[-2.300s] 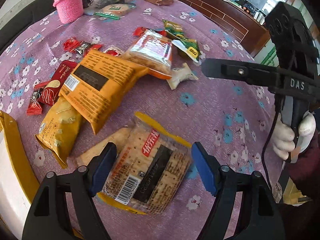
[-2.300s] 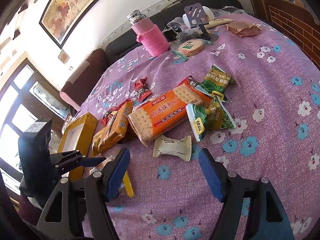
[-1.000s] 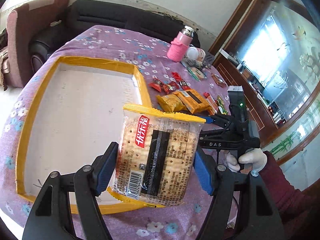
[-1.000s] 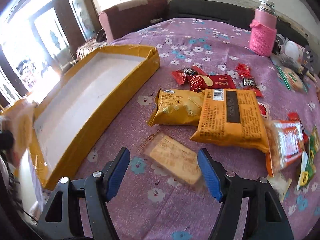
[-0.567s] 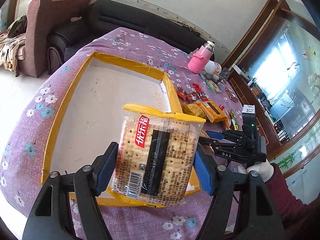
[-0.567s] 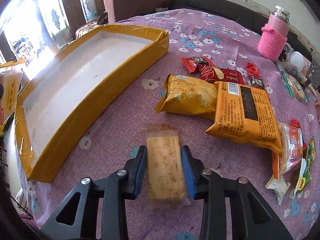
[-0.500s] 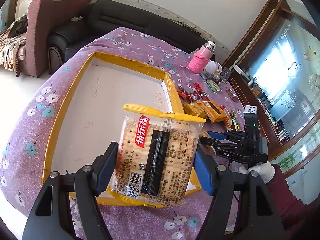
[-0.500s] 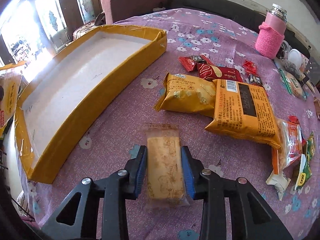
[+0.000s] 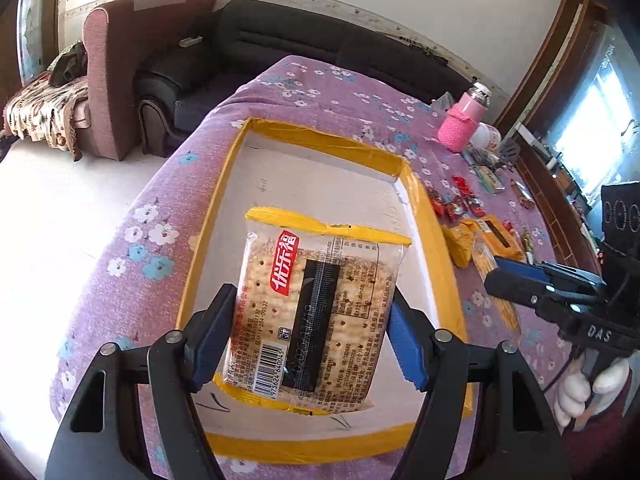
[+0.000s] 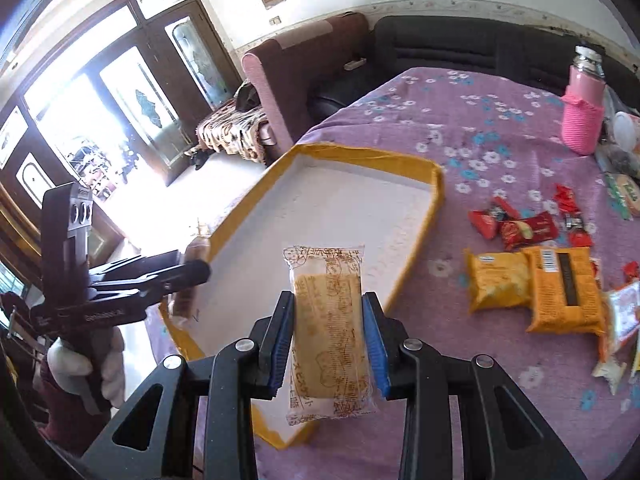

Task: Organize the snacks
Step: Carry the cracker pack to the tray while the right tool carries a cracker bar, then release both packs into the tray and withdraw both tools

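Observation:
My left gripper [image 9: 310, 338] is shut on a clear cracker pack with yellow ends and a red label [image 9: 312, 304], held above the near end of a shallow yellow-rimmed white tray [image 9: 320, 184]. My right gripper [image 10: 329, 338] is shut on a slim clear-wrapped biscuit bar [image 10: 328, 320], held above the tray's [image 10: 348, 208] near right corner. The right gripper shows at the right of the left wrist view [image 9: 504, 276], with the bar in it. The left gripper shows at the left of the right wrist view [image 10: 192, 270], holding its pack.
Loose snacks lie on the purple flowered tablecloth [image 10: 480, 120] right of the tray: two orange packs [image 10: 560, 292], small red wrappers [image 10: 528, 230], an orange-and-white pack [image 10: 622, 316]. A pink bottle [image 10: 584, 108] stands at the back. Sofas [image 9: 280, 52] stand behind the table.
My left gripper lifted the cracker pack off the table and carried it over the tray. My right gripper closed on the biscuit bar, lifted it and moved it toward the tray.

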